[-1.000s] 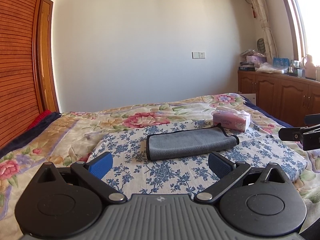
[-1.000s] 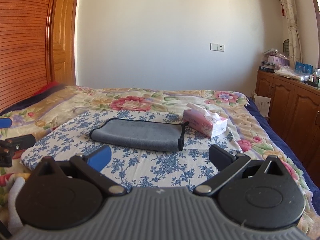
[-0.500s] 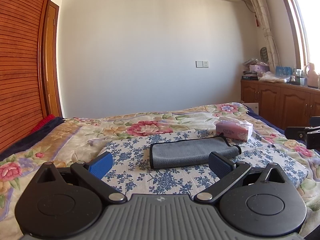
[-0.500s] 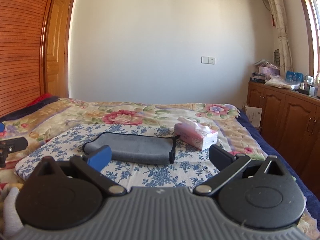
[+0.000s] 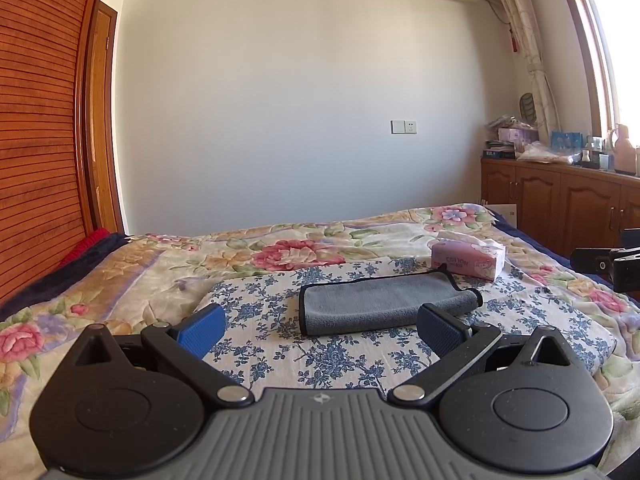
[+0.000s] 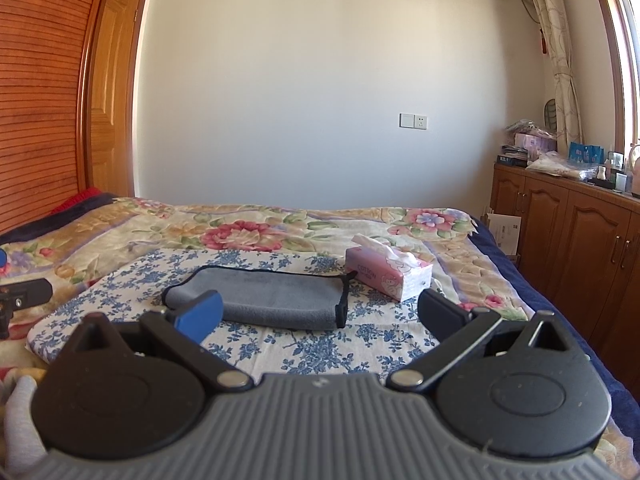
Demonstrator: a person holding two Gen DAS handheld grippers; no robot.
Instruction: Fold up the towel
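Note:
A grey towel with black trim (image 5: pixel 380 304) lies folded into a flat oblong on a blue-flowered white cloth (image 5: pixel 320 356) on the bed. It also shows in the right wrist view (image 6: pixel 276 300). My left gripper (image 5: pixel 320 330) is open and empty, held back from the towel's near edge. My right gripper (image 6: pixel 320 312) is open and empty, also short of the towel. The right gripper's tip shows at the right edge of the left wrist view (image 5: pixel 604 264). The left gripper's tip shows at the left edge of the right wrist view (image 6: pixel 24 294).
A pink tissue box (image 5: pixel 468 260) stands just beyond the towel's right end, also in the right wrist view (image 6: pixel 386 274). The floral bedspread (image 5: pixel 280 248) covers the bed. Wooden cabinets (image 6: pixel 568 236) with clutter line the right wall. A slatted wooden wardrobe (image 5: pixel 36 160) stands left.
Both grippers have tilted upward and drawn back a little, so the towel sits lower in each view. The towel and tissue box have not moved. Both grippers stay open.

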